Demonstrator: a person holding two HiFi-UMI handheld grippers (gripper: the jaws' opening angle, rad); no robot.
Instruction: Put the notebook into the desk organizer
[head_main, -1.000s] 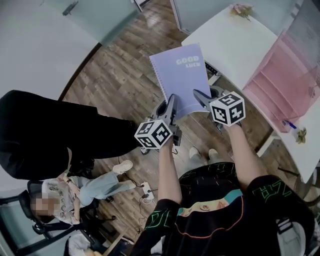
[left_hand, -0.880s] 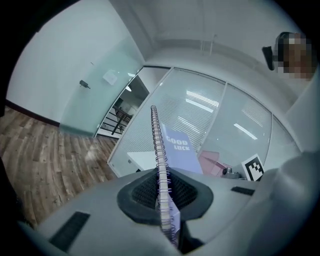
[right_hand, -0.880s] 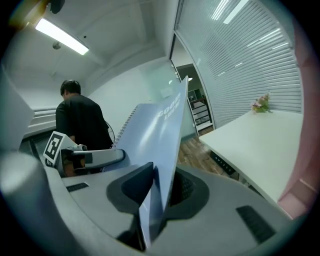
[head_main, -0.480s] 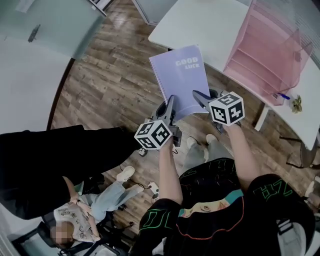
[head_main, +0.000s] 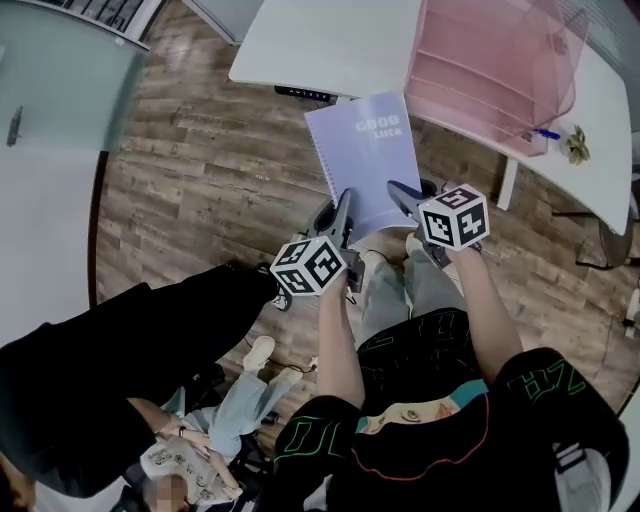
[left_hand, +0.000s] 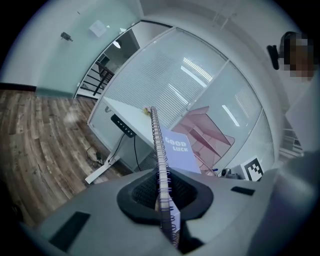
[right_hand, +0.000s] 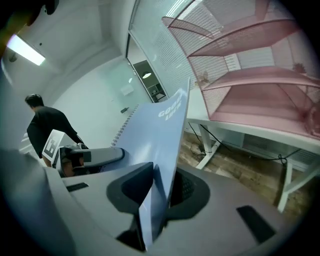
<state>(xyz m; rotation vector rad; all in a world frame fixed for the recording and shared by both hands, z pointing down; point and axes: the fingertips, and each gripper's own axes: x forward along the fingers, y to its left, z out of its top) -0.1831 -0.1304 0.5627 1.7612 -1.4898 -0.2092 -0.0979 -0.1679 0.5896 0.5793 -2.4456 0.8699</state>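
A lilac spiral notebook (head_main: 368, 160) marked GOOD LUCK is held in the air between both grippers, over the wooden floor in front of the white desk (head_main: 330, 45). My left gripper (head_main: 343, 208) is shut on its spiral-bound edge (left_hand: 164, 170). My right gripper (head_main: 400, 193) is shut on the opposite near corner (right_hand: 159, 190). The pink desk organizer (head_main: 490, 65) with tiered trays stands on the desk, beyond and to the right of the notebook. In the right gripper view the organizer (right_hand: 250, 85) fills the upper right.
A person in black (head_main: 110, 370) stands at my left, and a seated person is below them. A blue pen (head_main: 545, 133) and a small dried flower (head_main: 577, 148) lie on the desk beside the organizer. Desk legs (head_main: 505, 185) stand to the right of the notebook.
The view has swung towards the desk, so the organizer now sits closer and more centred above the notebook. Both grips on the notebook are unchanged.
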